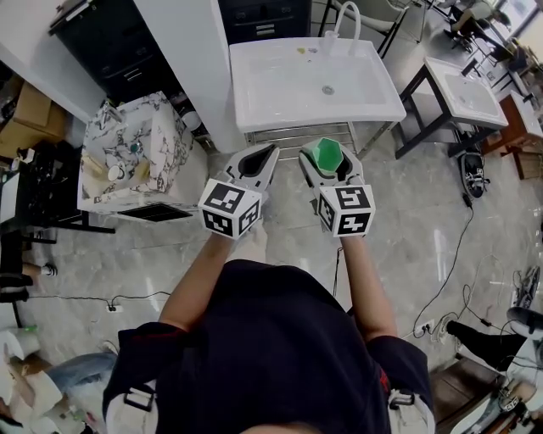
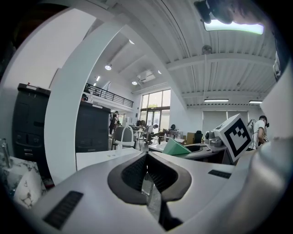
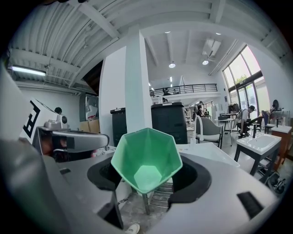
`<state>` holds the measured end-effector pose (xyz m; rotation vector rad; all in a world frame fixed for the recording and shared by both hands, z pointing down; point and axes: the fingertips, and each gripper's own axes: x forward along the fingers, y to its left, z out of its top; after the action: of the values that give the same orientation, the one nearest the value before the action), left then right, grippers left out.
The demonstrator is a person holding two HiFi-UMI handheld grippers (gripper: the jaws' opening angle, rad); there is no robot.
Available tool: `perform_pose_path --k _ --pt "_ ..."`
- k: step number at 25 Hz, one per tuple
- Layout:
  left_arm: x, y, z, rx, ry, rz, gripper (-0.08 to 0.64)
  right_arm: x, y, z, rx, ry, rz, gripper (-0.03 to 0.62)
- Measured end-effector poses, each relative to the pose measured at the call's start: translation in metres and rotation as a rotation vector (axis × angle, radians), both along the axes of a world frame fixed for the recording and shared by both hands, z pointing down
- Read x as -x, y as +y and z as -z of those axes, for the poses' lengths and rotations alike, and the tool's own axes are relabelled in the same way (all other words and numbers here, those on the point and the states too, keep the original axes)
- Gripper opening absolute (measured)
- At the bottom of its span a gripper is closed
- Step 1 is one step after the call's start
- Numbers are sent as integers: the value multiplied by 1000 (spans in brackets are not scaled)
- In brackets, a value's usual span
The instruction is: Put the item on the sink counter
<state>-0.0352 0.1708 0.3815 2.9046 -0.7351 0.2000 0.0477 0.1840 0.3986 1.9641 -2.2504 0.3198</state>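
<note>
A green faceted cup (image 1: 325, 154) sits between the jaws of my right gripper (image 1: 327, 161), which is shut on it; in the right gripper view the green cup (image 3: 146, 160) faces me with its mouth open. My left gripper (image 1: 262, 157) is held beside it, shut with nothing in it, its jaws meeting in the left gripper view (image 2: 146, 157). Both grippers hover above the floor just in front of the white sink counter (image 1: 254, 93), whose basin holds a drain (image 1: 328, 90) and whose back edge carries a tap (image 1: 344, 19).
A metal rack (image 1: 297, 136) sits under the sink counter. A patterned cloth-covered table (image 1: 136, 153) stands to the left, a white pillar (image 1: 191, 51) behind it, and a second sink (image 1: 467, 93) at the right. Cables (image 1: 450, 271) run across the floor.
</note>
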Motion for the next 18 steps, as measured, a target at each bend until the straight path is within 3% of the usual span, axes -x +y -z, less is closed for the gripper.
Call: perform_pose_path --k 18 --pt "-24 -97 -5 33 2 -16 11 -20 -96 -7 35 2 -4 318"
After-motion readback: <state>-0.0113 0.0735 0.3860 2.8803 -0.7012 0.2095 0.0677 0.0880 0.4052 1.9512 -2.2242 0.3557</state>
